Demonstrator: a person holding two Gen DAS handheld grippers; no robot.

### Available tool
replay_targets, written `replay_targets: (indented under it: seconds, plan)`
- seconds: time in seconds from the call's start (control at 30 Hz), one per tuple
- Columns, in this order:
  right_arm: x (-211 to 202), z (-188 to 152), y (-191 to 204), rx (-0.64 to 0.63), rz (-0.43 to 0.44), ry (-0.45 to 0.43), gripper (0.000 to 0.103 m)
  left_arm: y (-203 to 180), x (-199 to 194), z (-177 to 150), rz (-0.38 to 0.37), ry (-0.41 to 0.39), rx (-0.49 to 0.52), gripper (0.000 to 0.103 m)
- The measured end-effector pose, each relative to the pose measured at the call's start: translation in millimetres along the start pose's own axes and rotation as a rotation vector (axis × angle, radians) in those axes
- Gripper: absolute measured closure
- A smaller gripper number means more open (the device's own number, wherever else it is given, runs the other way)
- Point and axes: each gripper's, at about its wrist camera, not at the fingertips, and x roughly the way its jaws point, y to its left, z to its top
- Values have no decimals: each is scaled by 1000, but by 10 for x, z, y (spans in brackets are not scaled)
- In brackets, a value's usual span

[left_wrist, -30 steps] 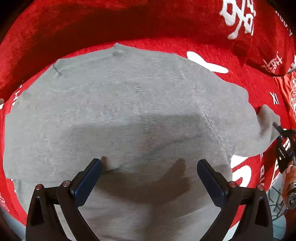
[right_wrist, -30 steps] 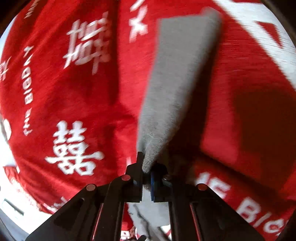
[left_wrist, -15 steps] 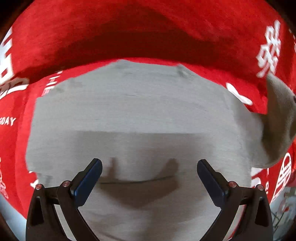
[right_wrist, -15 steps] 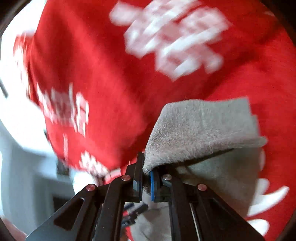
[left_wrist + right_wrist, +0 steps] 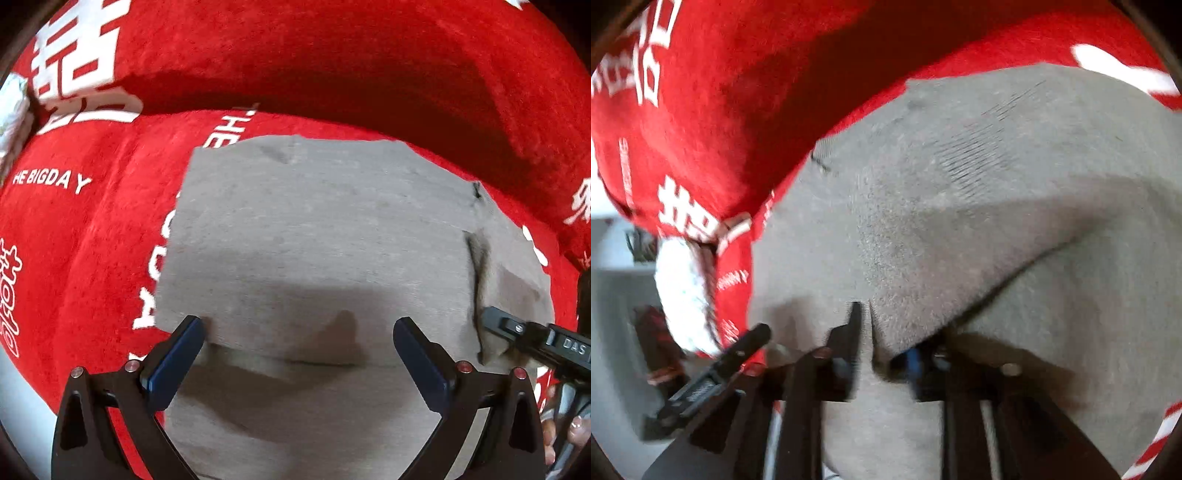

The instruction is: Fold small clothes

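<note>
A grey knit garment (image 5: 317, 236) lies flat on a red plush cover (image 5: 92, 229). Its right side is folded over the body, leaving a fold edge at the right. My left gripper (image 5: 297, 354) is open and empty, low over the garment's near part. My right gripper (image 5: 882, 332) shows blurred in its own view, low over the folded grey cloth (image 5: 960, 206), its fingers slightly parted with cloth between and over them. Its tip also shows in the left wrist view (image 5: 517, 326) at the garment's right fold.
The red cover has white lettering (image 5: 51, 181) and rises into a red cushion back (image 5: 332, 55) behind the garment. A white object (image 5: 683, 295) and grey floor lie beyond the cover's edge at the left of the right wrist view.
My right gripper carried the grey sleeve up and over onto the garment's body and has started to part its fingers. My left gripper stayed open while its view shifted left.
</note>
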Motion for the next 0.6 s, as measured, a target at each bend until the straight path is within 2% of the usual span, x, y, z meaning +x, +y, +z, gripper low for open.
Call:
replay_targets:
  seconds: [0.07,0.17,0.2,0.23,0.27,0.33,0.4,0.5,0.6]
  plan:
    - [-174,-3,-86,49,21,-72,43,76,8,21,-21,-3,-13,0]
    - [-352,96,-221,138,-21,-169,43,146,-13,59,-61,-15,-26,0]
    - [-370,136,-259,166,-23,-186,55,171,-22,75,-83,-17,-35,0]
    - [-383,169,-288,190,-21,-198,72,199,-35,89,-110,-19,-49,0]
    - [-371,218,-271,191,-21,-200,95,222,-45,102,-131,-19,-58,0]
    - [-335,290,-70,116,-13,-208,95,284,-61,134,-191,-15,-83,0]
    - [-297,330,183,-14,5,-184,95,347,-66,168,-268,-3,-108,0]
    - [-27,246,656,-194,25,-101,95,467,-59,230,-411,18,-153,0]
    - [326,79,893,-321,-3,-1,93,542,-27,269,-490,37,-185,0]
